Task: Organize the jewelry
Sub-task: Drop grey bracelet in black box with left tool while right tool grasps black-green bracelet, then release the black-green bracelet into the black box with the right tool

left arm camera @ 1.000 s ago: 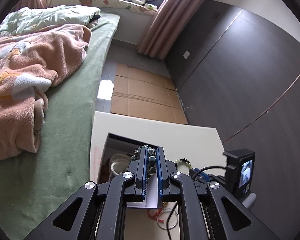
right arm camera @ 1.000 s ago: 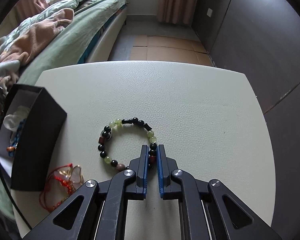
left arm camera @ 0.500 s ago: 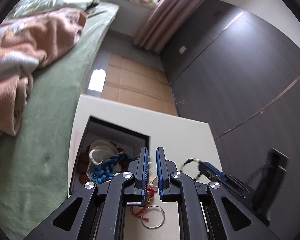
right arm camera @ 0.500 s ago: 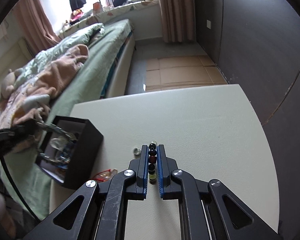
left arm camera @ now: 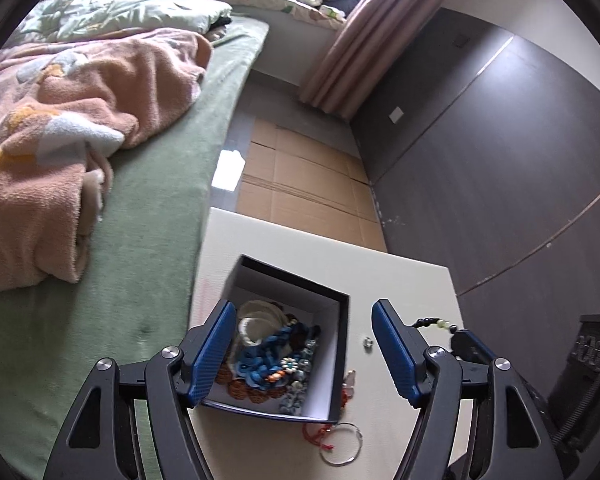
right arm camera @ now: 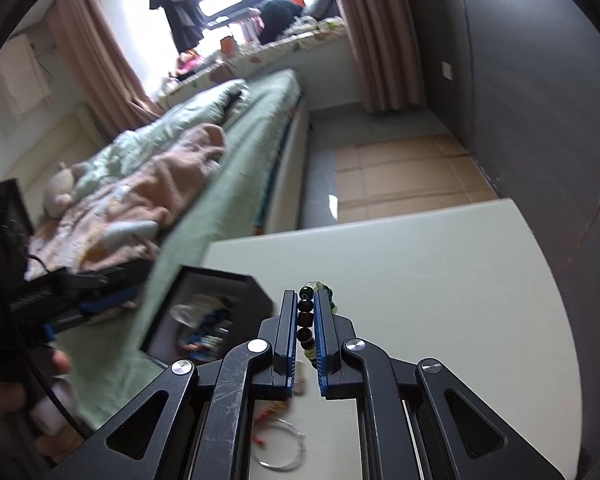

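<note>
Both wrist cameras look steeply down, close, sharing the box [left arm camera: 342,344].

left gripper [left arm camera: 304,348] fingers just spread, right gripper [right arm camera: 306,320] clamped

Left gripper [left arm camera: 304,344] jaws have just been opening over the black box [left arm camera: 342,360]; nothing between them now, the dark beads it was pinching are gone from its pads. Right gripper [right arm camera: 308,320] is carrying the beaded bracelet [right arm camera: 305,318] up off the table [right arm camera: 440,280], clamped between its pads, no longer lying flat, tilting up toward the box.
</note>
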{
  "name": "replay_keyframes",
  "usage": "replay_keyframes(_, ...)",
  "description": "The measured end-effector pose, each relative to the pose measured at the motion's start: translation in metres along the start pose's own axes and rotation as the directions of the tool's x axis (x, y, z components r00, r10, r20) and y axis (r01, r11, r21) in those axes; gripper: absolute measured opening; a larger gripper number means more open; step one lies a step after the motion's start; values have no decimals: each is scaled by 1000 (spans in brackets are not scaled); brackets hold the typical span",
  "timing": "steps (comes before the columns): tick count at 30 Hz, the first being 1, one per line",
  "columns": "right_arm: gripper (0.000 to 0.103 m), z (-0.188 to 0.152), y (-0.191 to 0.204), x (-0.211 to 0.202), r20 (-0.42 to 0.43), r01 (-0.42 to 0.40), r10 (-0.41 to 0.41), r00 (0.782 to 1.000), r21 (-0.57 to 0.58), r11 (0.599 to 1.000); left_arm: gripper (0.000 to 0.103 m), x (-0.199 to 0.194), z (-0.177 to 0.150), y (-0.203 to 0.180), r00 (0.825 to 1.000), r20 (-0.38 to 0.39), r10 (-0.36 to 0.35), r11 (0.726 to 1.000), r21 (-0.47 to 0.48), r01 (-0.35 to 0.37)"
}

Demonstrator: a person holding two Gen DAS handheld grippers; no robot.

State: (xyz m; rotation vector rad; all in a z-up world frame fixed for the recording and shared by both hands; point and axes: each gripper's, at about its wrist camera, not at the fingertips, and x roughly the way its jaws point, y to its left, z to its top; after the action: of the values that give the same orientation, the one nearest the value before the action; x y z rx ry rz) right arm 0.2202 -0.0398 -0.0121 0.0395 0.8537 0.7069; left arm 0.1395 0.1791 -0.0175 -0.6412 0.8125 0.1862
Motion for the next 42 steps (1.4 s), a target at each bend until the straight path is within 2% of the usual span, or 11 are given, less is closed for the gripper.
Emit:
replay_keyframes(8, 9, 10, 31, 6, 41, -134, 133, 990, 11, 991, 72, -10, 5, 7, 999, 45, 23, 1000, 12, -24)
replay_keyframes(15, 9, 13, 47, 19, 44, -192, 191, 981, 26, 981, 72, -20, 10, 16, 995, 89, 45, 999, -7, -44)
replay_keyframes(18, 10, 12, 52, 32, 8, -217, 217, 976, 44, 975, 82, -24, 13, 26, 993, 106, 51, 998, -40, -47)
replay_keyframes(19, 21, 11, 51, 37, -26, -244, 247, 969, 67, 967, 84, -26, 14, 28, 992, 112, 52, 998, -50, -47)
replay_keyframes(20, 43, 10, 47, 40, -45, -267, 271, 961, 91, 960, 84, -27, 15, 31, 992, 118, 55, 997, -60, -48)
replay_keyframes(22, 61, 7, 42, 38, -28, -292, 298, 954, 126, 948, 84, -30, 16, 34, 991, 122, 57, 996, -69, -49)
replay_keyframes(29, 62, 3, 19, 20, -6, -245, 249, 968, 148, 958, 84, -33, 13, 30, 991, 123, 60, 998, -43, -55)
replay_keyframes(42, 62, -11, -6, 14, -81, -138, 150, 985, 137, 981, 84, -25, -12, -8, 991, 89, 97, 988, 110, -106)
